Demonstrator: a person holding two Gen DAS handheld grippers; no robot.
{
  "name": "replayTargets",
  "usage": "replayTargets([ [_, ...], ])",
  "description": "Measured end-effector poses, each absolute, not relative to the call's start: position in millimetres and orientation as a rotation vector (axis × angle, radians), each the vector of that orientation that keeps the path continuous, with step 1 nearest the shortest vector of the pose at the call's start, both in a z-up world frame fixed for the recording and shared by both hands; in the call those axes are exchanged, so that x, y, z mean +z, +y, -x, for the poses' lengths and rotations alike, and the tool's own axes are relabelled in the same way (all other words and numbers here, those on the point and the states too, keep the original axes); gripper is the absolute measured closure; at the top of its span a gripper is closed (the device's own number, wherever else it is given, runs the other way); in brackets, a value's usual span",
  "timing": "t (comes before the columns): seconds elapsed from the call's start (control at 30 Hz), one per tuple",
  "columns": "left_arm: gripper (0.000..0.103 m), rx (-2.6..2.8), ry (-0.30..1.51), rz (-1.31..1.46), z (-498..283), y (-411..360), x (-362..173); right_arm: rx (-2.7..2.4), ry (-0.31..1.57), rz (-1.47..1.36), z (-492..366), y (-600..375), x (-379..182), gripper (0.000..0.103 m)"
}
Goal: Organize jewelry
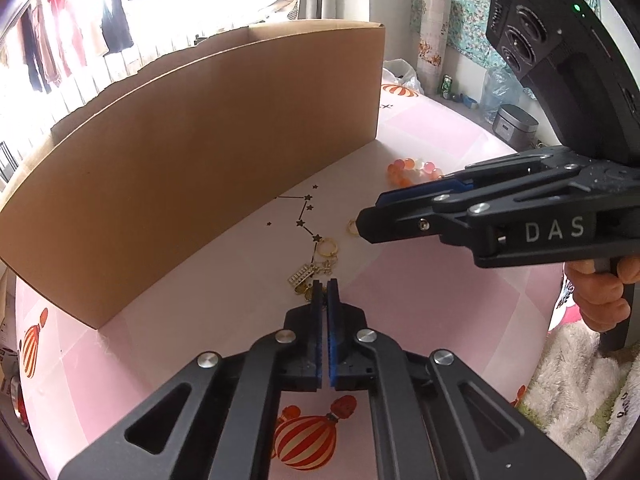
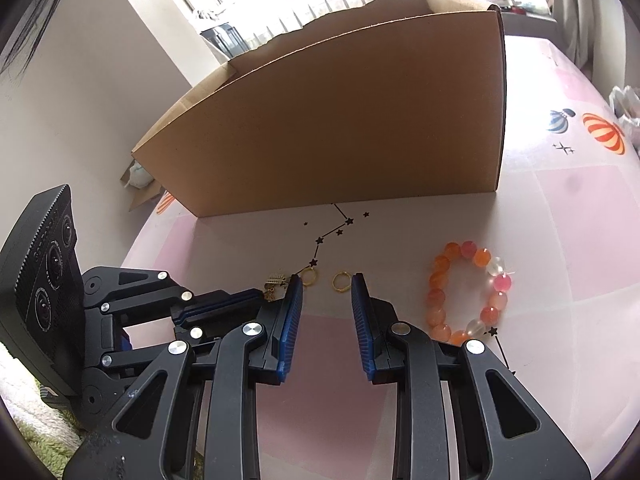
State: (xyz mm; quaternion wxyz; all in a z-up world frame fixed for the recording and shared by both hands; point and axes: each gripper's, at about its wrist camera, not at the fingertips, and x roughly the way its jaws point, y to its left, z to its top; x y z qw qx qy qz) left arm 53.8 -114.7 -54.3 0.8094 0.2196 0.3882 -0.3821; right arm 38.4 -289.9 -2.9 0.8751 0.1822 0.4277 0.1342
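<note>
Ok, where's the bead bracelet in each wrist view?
Left wrist: bead bracelet at centre right, partly hidden behind the right gripper.
Right wrist: the whole loop at right of centre, beside the right gripper's right finger.
Shared landmark: the cardboard box, behind the jewelry in both views.

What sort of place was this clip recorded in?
Most likely a home, perhaps a bedroom or living room. Clothes hang by a bright window, a patterned pink cloth covers the table, and a rice cooker and fluffy blanket sit nearby.
</note>
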Motion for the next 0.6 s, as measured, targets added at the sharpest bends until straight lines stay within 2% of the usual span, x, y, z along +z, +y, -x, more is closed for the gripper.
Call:
replayTargets([
  [0.6,0.101,-0.673,0.919,-0.276,-82.0,-60.3,-43.5,0.372,0.948,-0.233,-43.6,-235.0,2.1,0.076],
])
